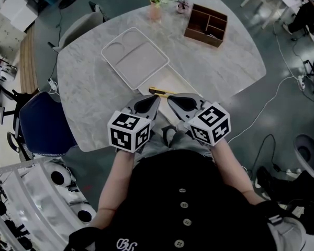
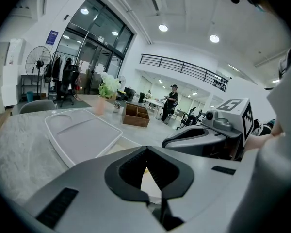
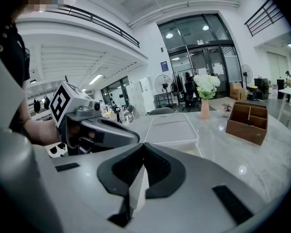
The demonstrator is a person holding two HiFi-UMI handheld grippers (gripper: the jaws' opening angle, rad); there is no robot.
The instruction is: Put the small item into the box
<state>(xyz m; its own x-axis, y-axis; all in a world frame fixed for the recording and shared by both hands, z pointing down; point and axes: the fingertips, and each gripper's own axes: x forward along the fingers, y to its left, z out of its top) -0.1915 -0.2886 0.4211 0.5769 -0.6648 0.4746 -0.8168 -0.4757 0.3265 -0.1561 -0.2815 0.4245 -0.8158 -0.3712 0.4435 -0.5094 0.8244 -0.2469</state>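
A vase [image 1: 155, 9] of white flowers stands at the marble table's [image 1: 83, 98] far edge, a small dark object [image 1: 182, 5], perhaps a trinket, just beside it. A blue chair [image 1: 44, 124] and a grey chair [image 1: 81, 27] flank the left side.

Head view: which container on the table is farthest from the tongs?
The brown wooden box with dividers, at the table's far right end, beyond the vase. The white tray lies closer, around the middle of the table.
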